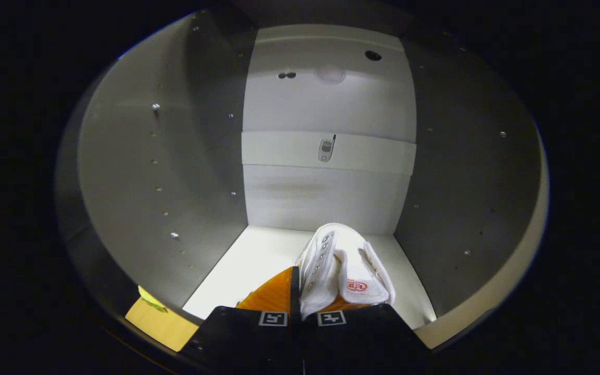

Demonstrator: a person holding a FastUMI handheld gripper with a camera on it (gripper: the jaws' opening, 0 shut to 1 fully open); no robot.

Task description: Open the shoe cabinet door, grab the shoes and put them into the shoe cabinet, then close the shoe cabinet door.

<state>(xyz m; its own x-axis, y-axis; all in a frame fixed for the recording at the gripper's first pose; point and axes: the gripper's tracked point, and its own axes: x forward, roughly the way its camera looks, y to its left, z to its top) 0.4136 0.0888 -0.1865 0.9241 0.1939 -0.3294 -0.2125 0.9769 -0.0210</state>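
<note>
A white canvas shoe [339, 263] with metal eyelets and a red mark on its tongue sits pinched between my fingers, its toe pointing into the cabinet. My gripper [300, 304] is shut on the shoe's side wall. The shoe hangs just above the white floor [250, 265] of the open shoe cabinet, inside its front opening. The cabinet's white back wall [326, 198] lies beyond the shoe, with a horizontal rail [279, 148] across it. The cabinet door is out of sight.
Grey side walls [164, 156] with rows of shelf-pin holes close in on both sides, the right one [461, 172] in shadow. A small metal bracket [326, 148] sits on the rail. A strip of wooden floor [157, 320] shows below the cabinet's front left corner.
</note>
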